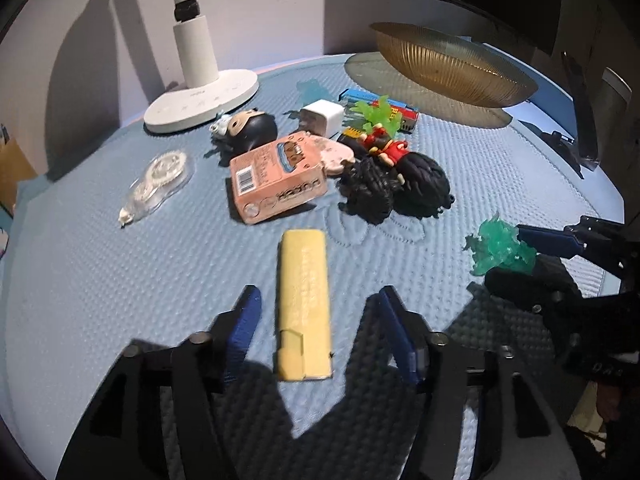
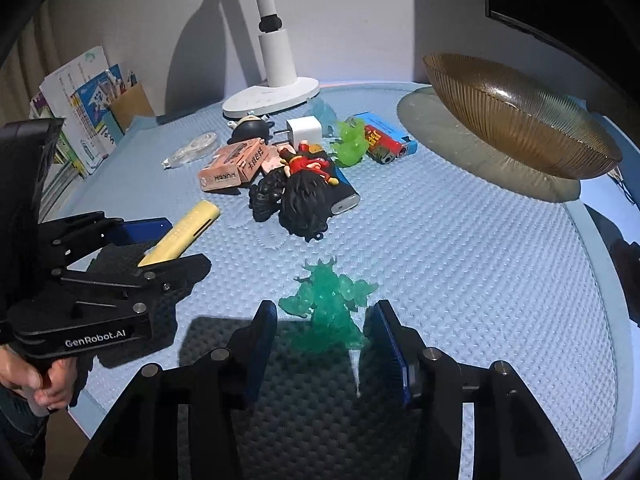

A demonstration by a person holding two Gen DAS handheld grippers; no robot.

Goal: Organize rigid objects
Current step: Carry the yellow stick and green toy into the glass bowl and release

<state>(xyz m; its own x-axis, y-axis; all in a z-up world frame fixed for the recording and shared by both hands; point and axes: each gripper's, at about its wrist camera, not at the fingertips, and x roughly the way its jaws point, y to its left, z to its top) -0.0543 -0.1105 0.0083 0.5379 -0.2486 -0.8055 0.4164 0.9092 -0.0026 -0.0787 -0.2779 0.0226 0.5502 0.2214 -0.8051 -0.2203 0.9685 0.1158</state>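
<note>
My left gripper (image 1: 314, 300) is open, its blue pads on either side of a yellow flat stick (image 1: 305, 304) that lies on the blue mat; the stick also shows in the right wrist view (image 2: 182, 234). My right gripper (image 2: 326, 316) is open around a translucent teal figurine (image 2: 330, 304) on the mat; the figurine also shows in the left wrist view (image 1: 500, 246). Behind lies a pile: a pink box (image 1: 276, 178), black-haired dolls (image 1: 400, 188), a white charger (image 1: 322, 117), a light green figurine (image 2: 350, 142) and lighters (image 2: 384, 142).
An amber ribbed glass bowl (image 2: 520, 116) stands at the back right. A white lamp base (image 1: 200, 96) stands at the back. A clear tape dispenser (image 1: 158, 184) lies left. Books and a box (image 2: 88, 104) stand off the mat's left edge.
</note>
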